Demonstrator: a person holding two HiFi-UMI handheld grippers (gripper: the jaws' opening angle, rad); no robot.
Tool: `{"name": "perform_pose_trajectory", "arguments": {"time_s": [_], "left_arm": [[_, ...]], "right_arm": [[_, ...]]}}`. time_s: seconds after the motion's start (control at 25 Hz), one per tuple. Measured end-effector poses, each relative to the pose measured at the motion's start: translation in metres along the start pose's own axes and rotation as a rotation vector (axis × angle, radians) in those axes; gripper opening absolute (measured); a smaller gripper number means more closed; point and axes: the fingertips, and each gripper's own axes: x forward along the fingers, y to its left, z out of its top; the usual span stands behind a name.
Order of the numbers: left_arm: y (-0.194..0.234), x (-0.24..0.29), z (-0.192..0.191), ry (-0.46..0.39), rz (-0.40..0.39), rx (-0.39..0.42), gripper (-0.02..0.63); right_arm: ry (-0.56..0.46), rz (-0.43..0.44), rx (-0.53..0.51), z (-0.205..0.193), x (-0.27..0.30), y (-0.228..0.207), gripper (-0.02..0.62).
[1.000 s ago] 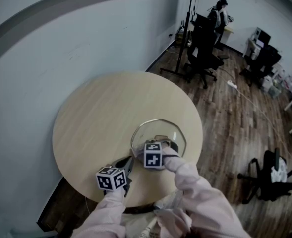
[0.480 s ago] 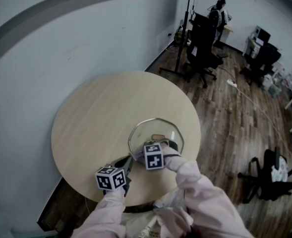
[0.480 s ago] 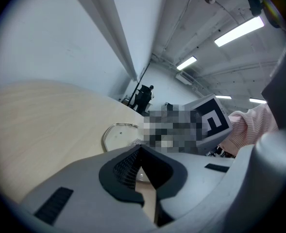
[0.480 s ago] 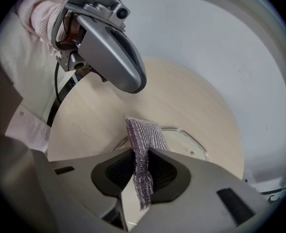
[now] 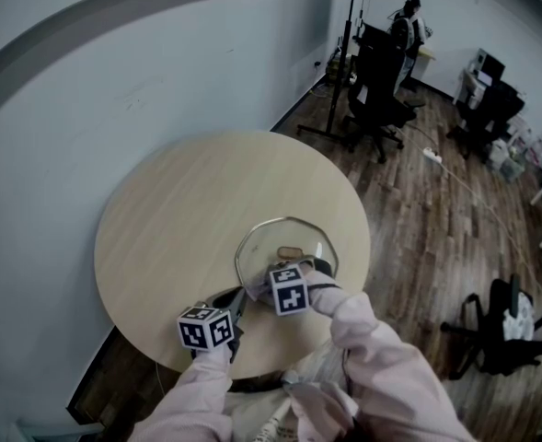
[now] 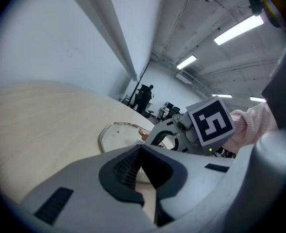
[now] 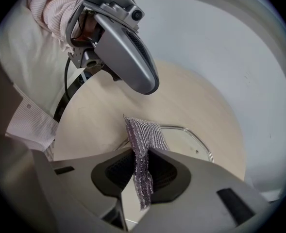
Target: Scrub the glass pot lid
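At a round pale wooden table [image 5: 169,219], my right gripper [image 7: 142,154] is clamped on a strip of grey-violet woven scrubbing cloth [image 7: 143,137]. The cloth's free end sticks out past the jaws and points at the round clear glass pot lid [image 7: 187,145]. The lid lies flat on the near right part of the table, knob side up, directly ahead of that cloth and just below it. The scrubbing stroke, as I judge it, is therefore a short push forward and down, from the near rim toward the small brown knob [image 5: 291,251] at the centre. The cloth's long axis runs along the jaws, roughly in line with the lid's middle, so no turn of the wrist looks needed before contact. My left gripper [image 6: 141,149] sits to the left of the right one, at the lid's near left edge, its jaws drawn together. Whether they nip the silvery rim or merely close beside it, the cramped view past them does not let me say. Of the two, the right gripper is the nearer to the glass and reaches over it, while the left keeps to the outside of the rim. Black office chairs [image 5: 381,99] and a person [image 5: 407,26] stand well apart across the dark wood floor [image 5: 436,238].
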Motion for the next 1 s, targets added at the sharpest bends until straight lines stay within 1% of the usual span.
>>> {"name": "perform_pose_trajectory", "arguments": {"time_s": [0.6,1.0], "left_arm": [[-0.017,0.007,-0.008,0.002,0.002,0.002,-0.003],[-0.024,0.006,-0.015,-0.001,0.013,-0.005,-0.003]], "right_arm": [[0.007,0.030,-0.085,-0.017,-0.008,0.023,0.091],[0.003,0.050,-0.106,-0.031,-0.013,0.039,0.092]]}}
